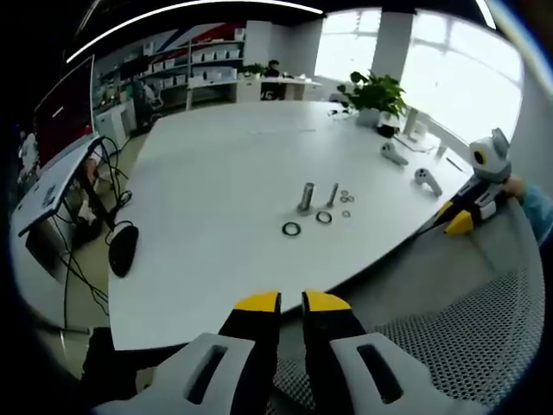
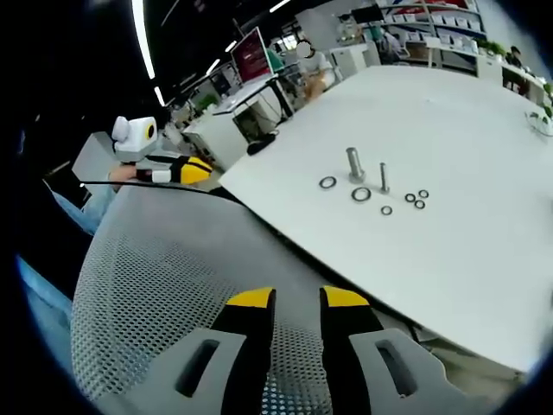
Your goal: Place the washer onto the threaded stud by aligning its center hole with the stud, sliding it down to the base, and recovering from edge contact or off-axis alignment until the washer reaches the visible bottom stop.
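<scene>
On the white tabletop, two threaded studs stand upright: a thicker stud and, at its 3 o'clock, a thinner stud. A large washer lies at 7 o'clock from the thick stud, another washer at 5 o'clock, and small washers cluster just beyond the thin stud. Both grippers hover over a mesh chair seat, well apart from the parts. The left gripper has its fingers slightly apart, holding nothing; the right gripper likewise.
</scene>
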